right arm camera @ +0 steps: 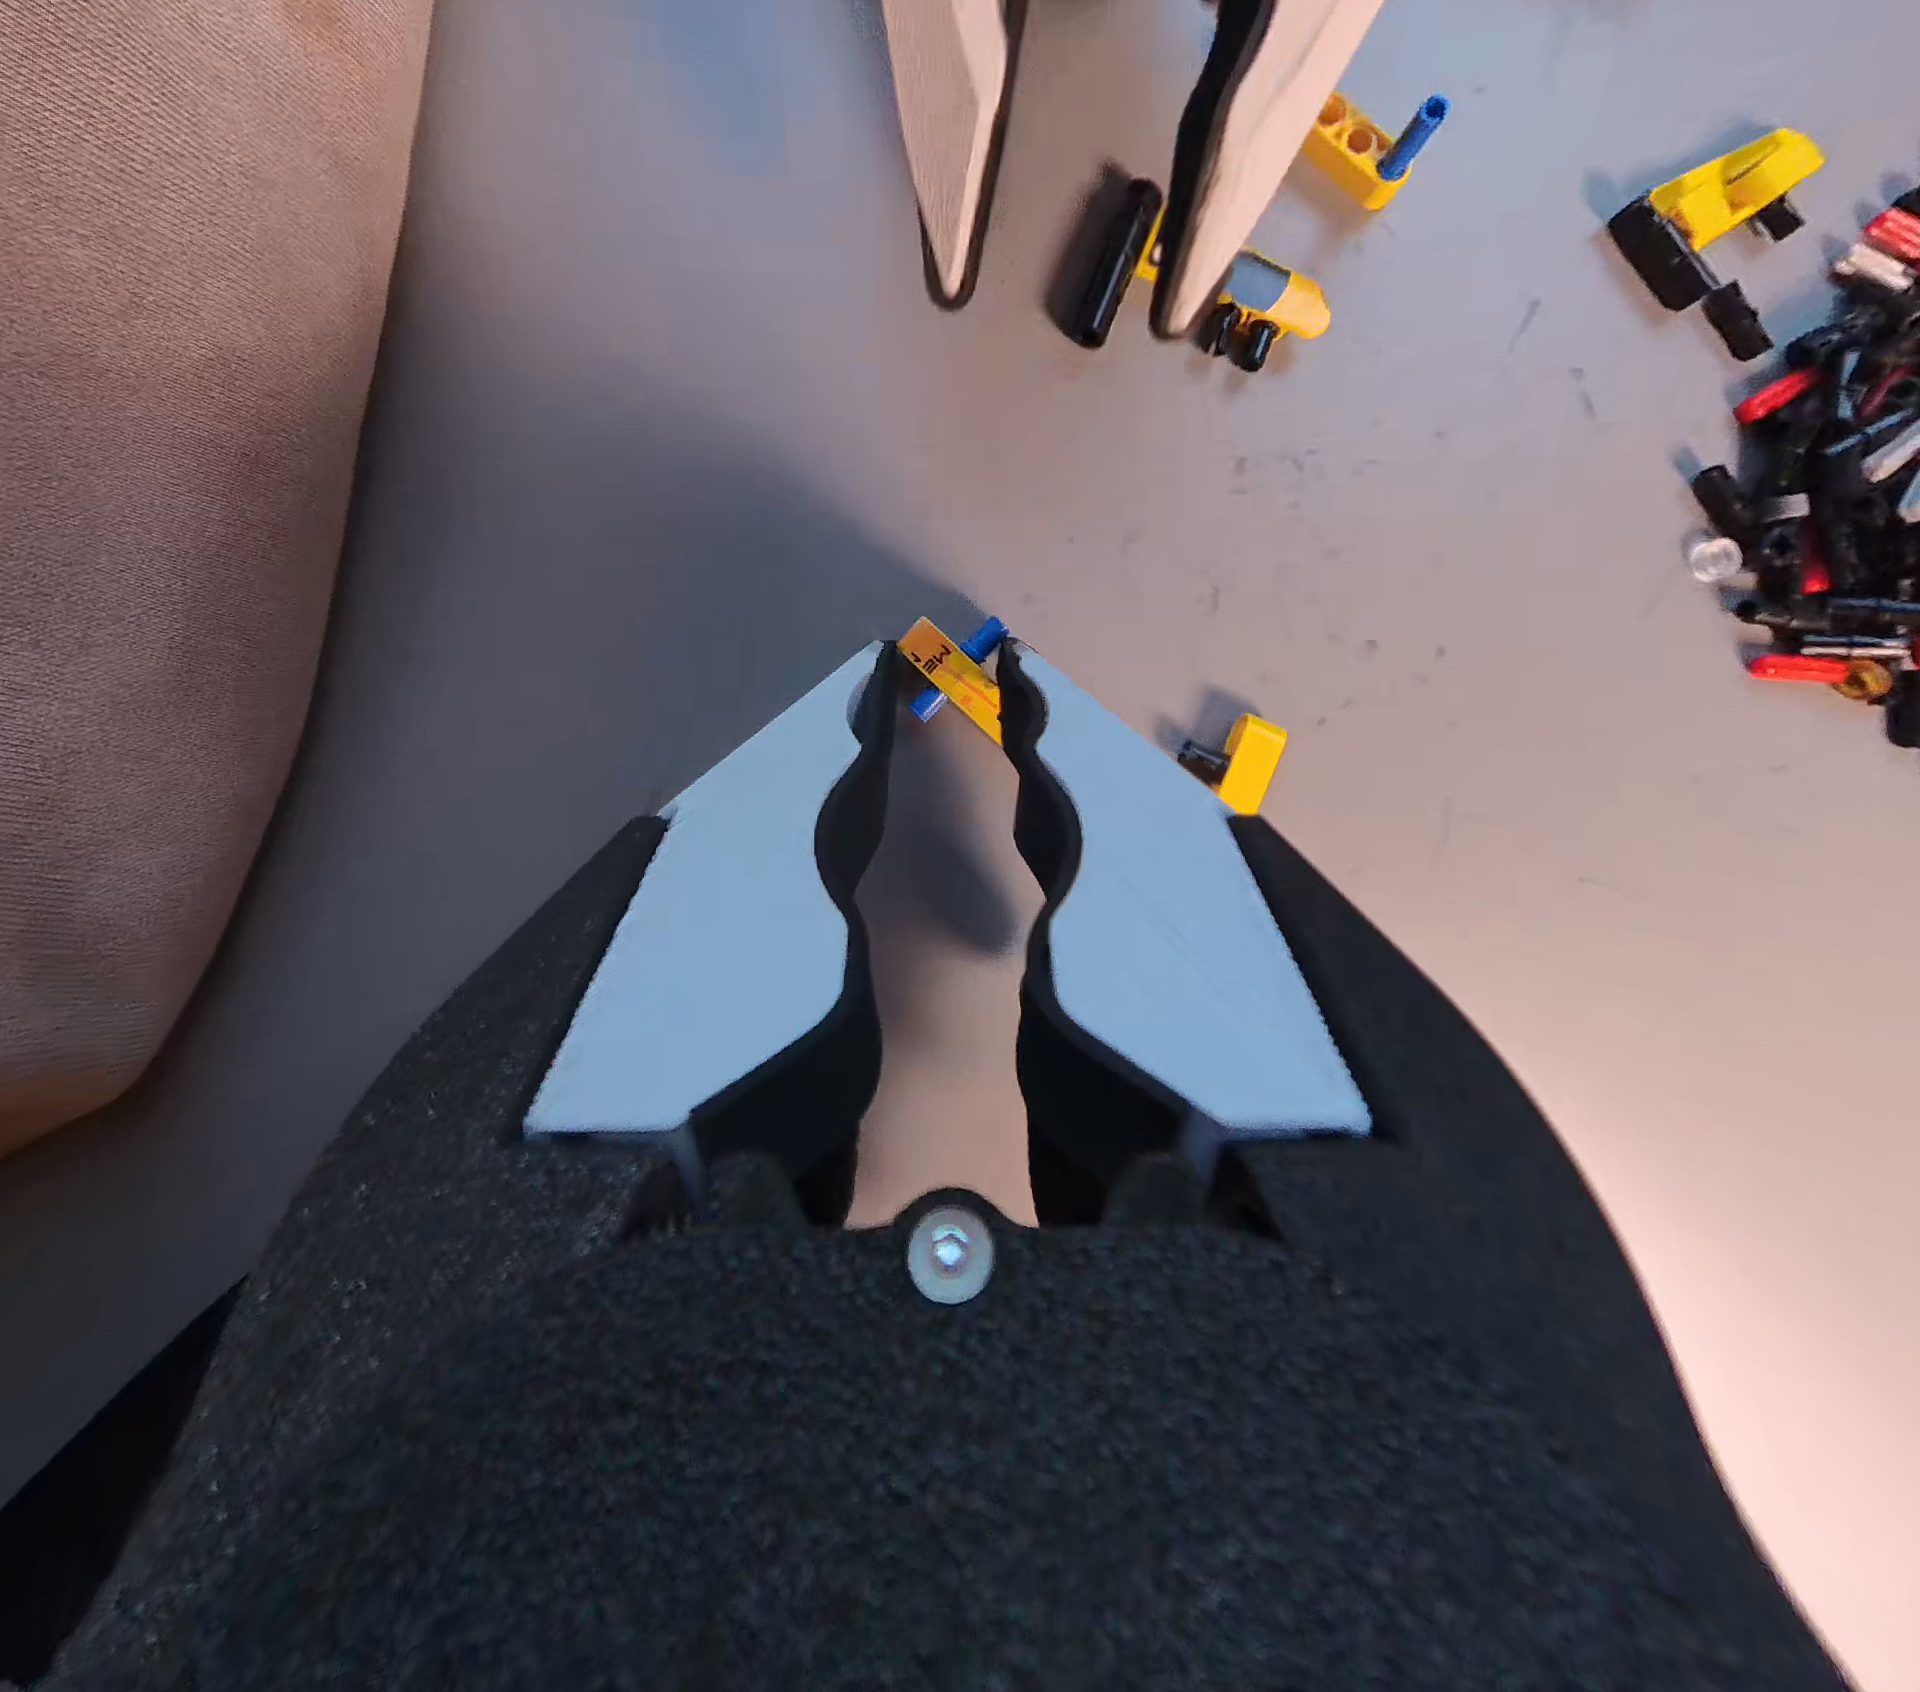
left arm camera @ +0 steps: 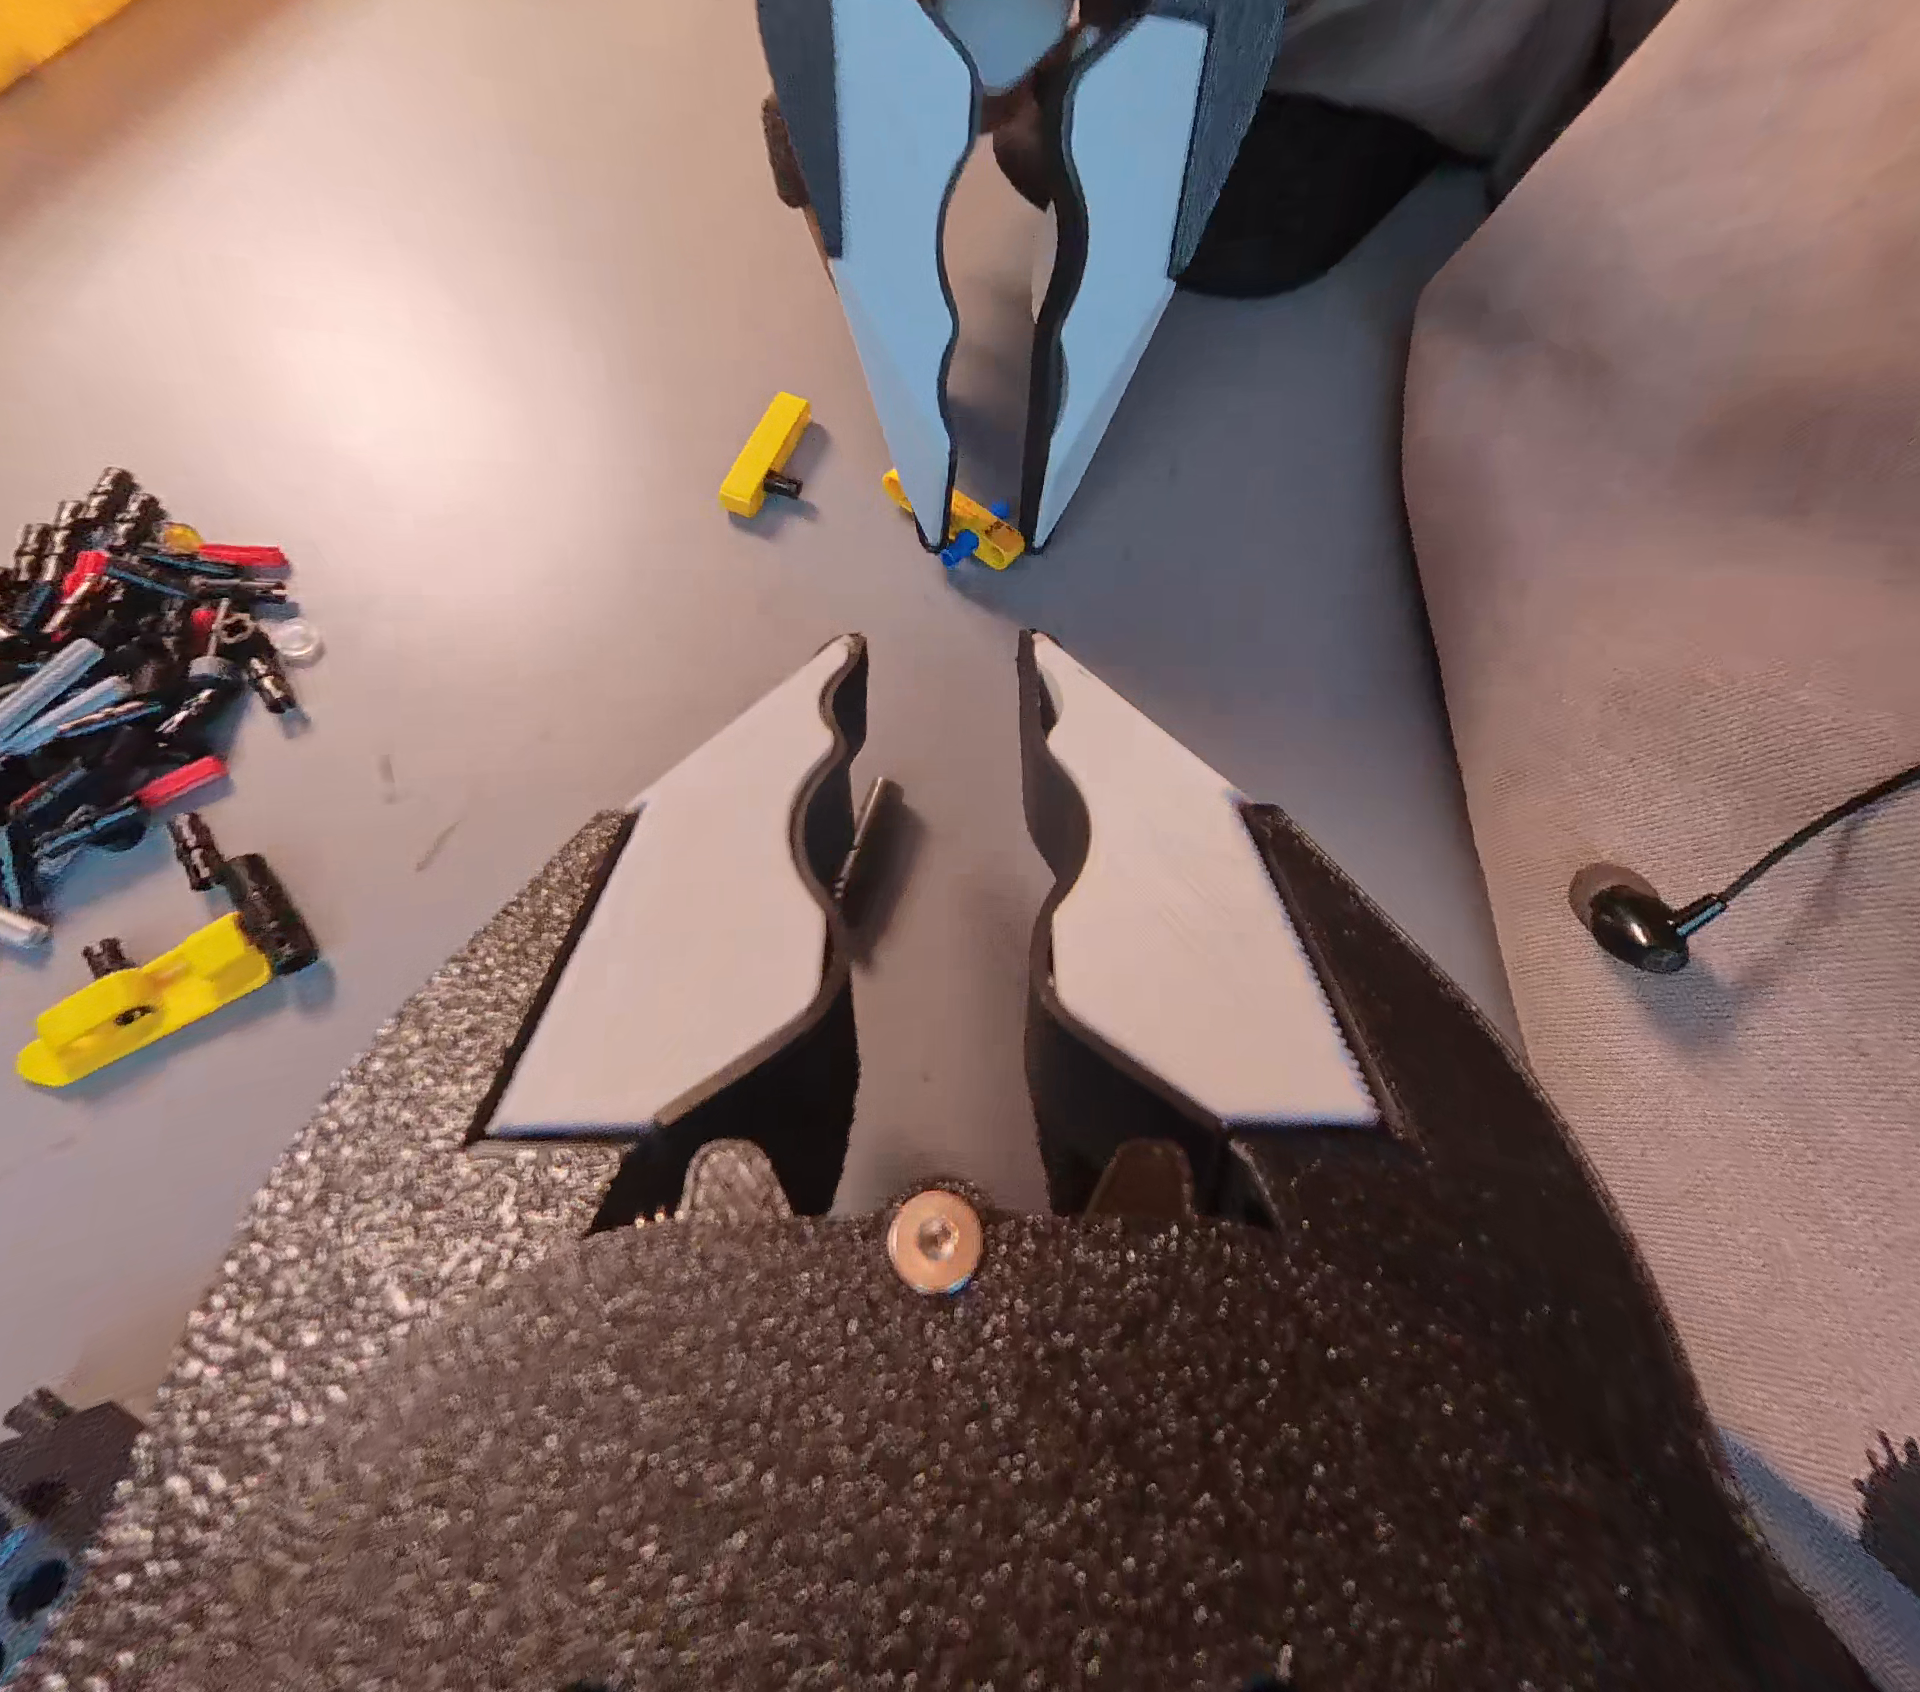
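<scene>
A small yellow beam, flat plastic with a blue pin pushed through it, lies on the smooth grey surface and sits pinched between the tips of the right gripper, whose pale wavy-edged fingers are drawn in on it. The left gripper hangs just short of the beam, fingers spread with nothing between them; a slim black rod lies beside its left finger. A stubby yellow block with a black peg rests near. Farther off lies a tangled heap of black, red and grey parts and a yellow bracket. Soft beige fabric borders the surface
</scene>
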